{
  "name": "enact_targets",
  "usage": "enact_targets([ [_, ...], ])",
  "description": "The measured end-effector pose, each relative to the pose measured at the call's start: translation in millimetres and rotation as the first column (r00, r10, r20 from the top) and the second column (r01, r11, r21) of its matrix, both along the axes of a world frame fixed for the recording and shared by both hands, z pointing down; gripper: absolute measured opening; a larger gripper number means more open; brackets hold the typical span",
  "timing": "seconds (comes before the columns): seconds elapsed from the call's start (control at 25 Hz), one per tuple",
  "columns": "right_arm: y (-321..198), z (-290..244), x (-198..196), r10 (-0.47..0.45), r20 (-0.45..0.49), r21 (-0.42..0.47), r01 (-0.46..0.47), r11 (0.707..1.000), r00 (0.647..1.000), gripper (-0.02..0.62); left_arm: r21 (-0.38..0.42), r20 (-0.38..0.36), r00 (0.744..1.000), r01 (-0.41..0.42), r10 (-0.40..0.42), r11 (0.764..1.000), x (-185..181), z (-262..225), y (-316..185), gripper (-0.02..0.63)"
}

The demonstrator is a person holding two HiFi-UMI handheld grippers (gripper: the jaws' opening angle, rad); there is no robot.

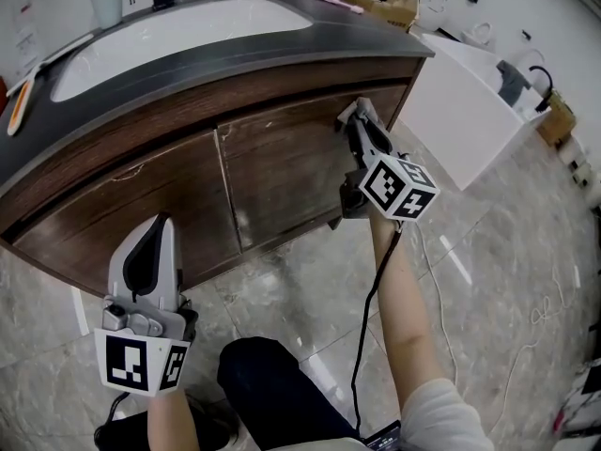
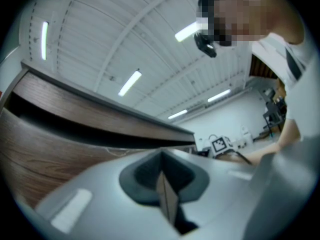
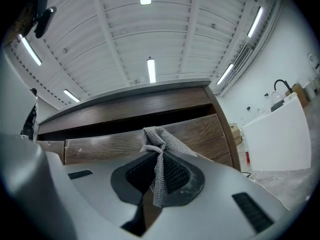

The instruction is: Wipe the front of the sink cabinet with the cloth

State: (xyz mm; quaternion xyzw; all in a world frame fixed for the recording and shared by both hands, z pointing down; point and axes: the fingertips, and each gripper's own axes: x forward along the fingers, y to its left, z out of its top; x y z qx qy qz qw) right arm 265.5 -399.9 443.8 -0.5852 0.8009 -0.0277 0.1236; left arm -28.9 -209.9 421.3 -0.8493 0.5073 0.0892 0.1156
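The right tool [image 1: 357, 114] reaches up to the cabinet [image 1: 282, 163], its tip at the upper right corner of the right door, just below the dark gap under the top band. In the right gripper view its jaws are pinched on the cloth [image 3: 160, 146], a grey knitted piece. One strip hangs down between the jaws, and a bunched end stands up past their tips against the door's top edge. In the head view only a small pale bit of it shows at the tip, lying at the wood.

The left tool [image 1: 157, 238] is held low in front of the left door, pointing up at its lower part. Whether it touches the wood cannot be told. The left gripper view shows its jaws pressed together with nothing between them.

The cabinet is dark brown wood grain with two doors, and a thin vertical seam runs between them. A curved dark desk [image 1: 235, 43] lies over it, with the white sink [image 1: 178, 24] set into it. A pale cup [image 1: 105, 0] stands at the desk's far left.

A white box [image 1: 460, 101] stands on the floor [image 1: 498, 280] just right of the cabinet. The floor is grey marbled tile. A black cable [image 1: 368, 318] runs down along the right forearm from the tool. The person's dark-trousered knee [image 1: 268, 379] shows at the bottom, between the two arms.
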Motion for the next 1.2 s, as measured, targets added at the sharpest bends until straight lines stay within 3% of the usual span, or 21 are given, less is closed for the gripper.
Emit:
enact_targets([
  [0.2,-17,5,49,0.096,0.007,-0.045,-0.096,0.994,0.995,0.02,0.004,0.007,1.0,0.011,-0.011,1.0,0,-2,4,0.006],
  [0.48,-29,4,86,0.17,-0.028,-0.075,-0.171,0.982,0.985,0.02,0.008,0.014,1.0,0.024,-0.024,1.0,2,-4,8,0.006],
  [0.68,-31,14,87,0.165,-0.021,-0.089,-0.166,0.982,0.986,0.017,0.014,0.02,1.0,0.009,-0.01,1.0,11,-4,7,0.006],
  [0.96,-30,67,88,0.156,-0.04,-0.195,-0.161,0.967,0.987,0.017,0.009,0.022,1.0,-0.001,0.001,1.0,12,1,8,0.006],
  [1.2,-29,69,80,0.144,-0.077,-0.194,-0.156,0.968,0.987,0.005,0.01,0.017,1.0,-0.003,0.003,1.0,9,1,9,0.006],
])
